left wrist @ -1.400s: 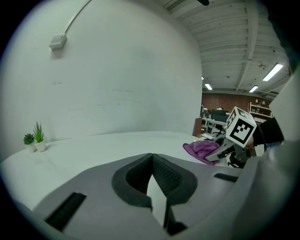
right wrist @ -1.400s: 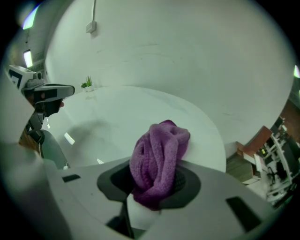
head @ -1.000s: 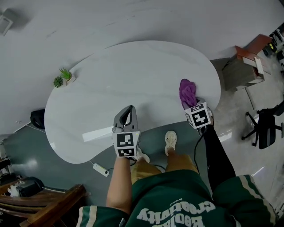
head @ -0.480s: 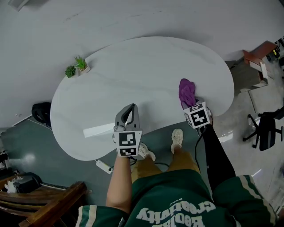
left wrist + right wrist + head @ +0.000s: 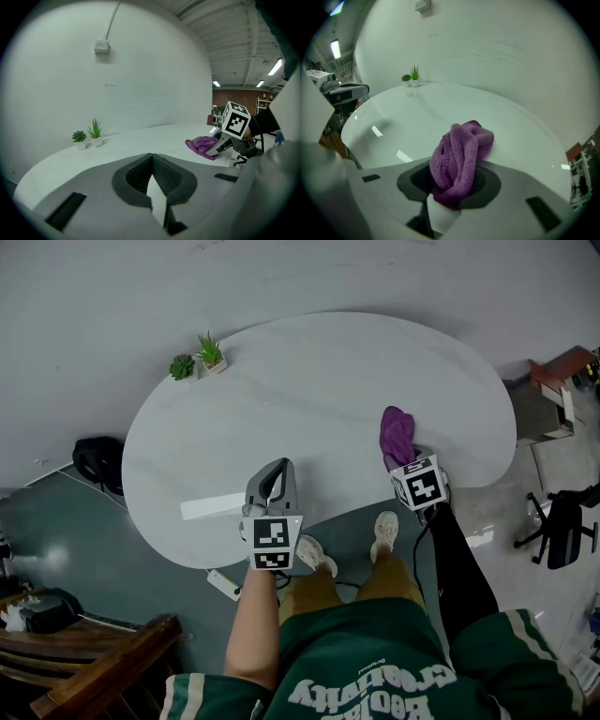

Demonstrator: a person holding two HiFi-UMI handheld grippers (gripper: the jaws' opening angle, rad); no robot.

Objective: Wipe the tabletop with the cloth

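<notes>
Wiping stage: crumpled purple fleece cloth (image 5: 397, 434) held on the white oval surface (image 5: 319, 371).
The right claw (image 5: 405, 461) is clamped on the cloth at the surface's near right edge; the left claw (image 5: 272, 474) hovers closed and empty. The next move probably calls for downward pressure and a sweep toward the middle.

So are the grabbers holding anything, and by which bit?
The right gripper is shut on the purple cloth, pinching its bunched near end; the rest lies on the white table. The left gripper is shut and empty.
</notes>
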